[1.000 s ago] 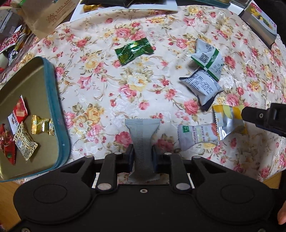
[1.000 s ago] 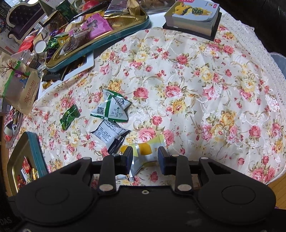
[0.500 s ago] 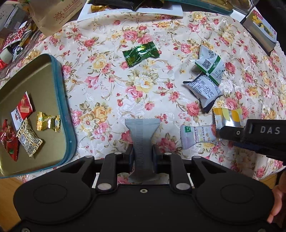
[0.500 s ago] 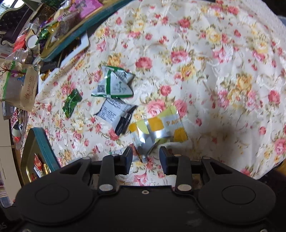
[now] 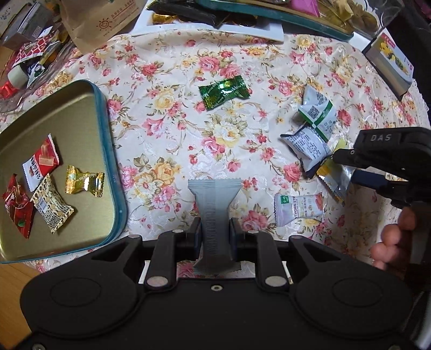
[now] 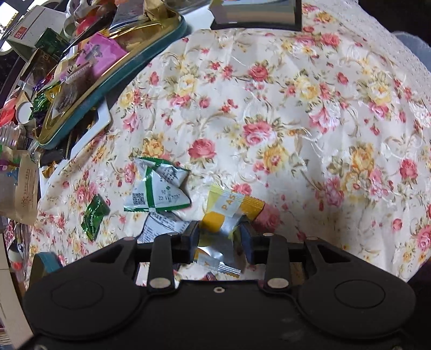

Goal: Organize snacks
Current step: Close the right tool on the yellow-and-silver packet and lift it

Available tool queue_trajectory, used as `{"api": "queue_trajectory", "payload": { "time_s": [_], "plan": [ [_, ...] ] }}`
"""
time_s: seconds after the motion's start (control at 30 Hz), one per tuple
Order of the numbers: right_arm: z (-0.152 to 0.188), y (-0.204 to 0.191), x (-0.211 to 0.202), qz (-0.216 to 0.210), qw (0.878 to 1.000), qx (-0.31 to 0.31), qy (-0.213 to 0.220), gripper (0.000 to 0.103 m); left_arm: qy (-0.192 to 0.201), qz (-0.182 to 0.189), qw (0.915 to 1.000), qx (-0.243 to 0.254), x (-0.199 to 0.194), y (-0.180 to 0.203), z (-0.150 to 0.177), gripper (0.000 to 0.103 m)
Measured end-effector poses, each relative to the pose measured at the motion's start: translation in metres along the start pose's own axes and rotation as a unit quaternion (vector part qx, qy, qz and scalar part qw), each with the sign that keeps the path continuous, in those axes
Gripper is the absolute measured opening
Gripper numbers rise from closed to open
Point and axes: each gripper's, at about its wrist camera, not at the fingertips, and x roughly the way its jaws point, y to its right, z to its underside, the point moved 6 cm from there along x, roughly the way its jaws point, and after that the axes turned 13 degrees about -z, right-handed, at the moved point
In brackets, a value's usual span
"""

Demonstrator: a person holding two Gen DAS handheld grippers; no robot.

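My left gripper (image 5: 214, 233) points straight down over the table and is clamped on a grey ribbed wrapper (image 5: 214, 212), which stands upright between its pads above the flowered tablecloth (image 5: 172, 113). My right gripper (image 6: 220, 237) is down on a yellow-and-silver snack packet (image 6: 229, 212); its jaws have just been opening, the packet lies between them, and I cannot tell whether the pads press on it. From the left camera I see that same gripper at the right edge, with fingers of the hand (image 5: 390, 239) that holds it.

To my left a gold tin tray with a teal rim (image 5: 107, 150) sits on the cloth, holding four wrapped sweets: a red-and-white one (image 5: 40, 164), a gold one (image 5: 84, 184), a cream patterned one (image 5: 51, 210) and a red one (image 5: 17, 207). Loose on the cloth are a green candy (image 5: 223, 91), a white packet with a green stripe (image 5: 317, 111), a white packet with printed text (image 5: 307, 148) touching it, and a pale hawthorn strip packet (image 5: 299, 208) nearer me.

The far edge is crowded: a second teal-rimmed tin full of snacks (image 6: 89, 80), a brown paper bag (image 5: 105, 18), a small box (image 5: 390, 62) and assorted cartons.
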Motion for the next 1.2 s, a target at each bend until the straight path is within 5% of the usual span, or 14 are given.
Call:
{"api": "queue_trajectory", "payload": {
  "time_s": [0.4, 0.77, 1.2],
  "plan": [
    [-0.001, -0.018, 0.025, 0.057, 0.997, -0.039, 0.024, 0.046, 0.006, 0.013, 0.9997, -0.022, -0.01, -0.019, -0.003, 0.027],
    [0.004, -0.016, 0.011, 0.097, 0.99, -0.097, 0.041, 0.033, 0.033, 0.007, 0.9983, -0.048, -0.028, -0.035, -0.018, 0.027],
    [0.005, -0.07, -0.042, 0.017, 0.987, -0.132, 0.09, 0.033, 0.081, -0.07, 0.99, -0.091, -0.04, -0.093, -0.031, 0.027]
  ]
}}
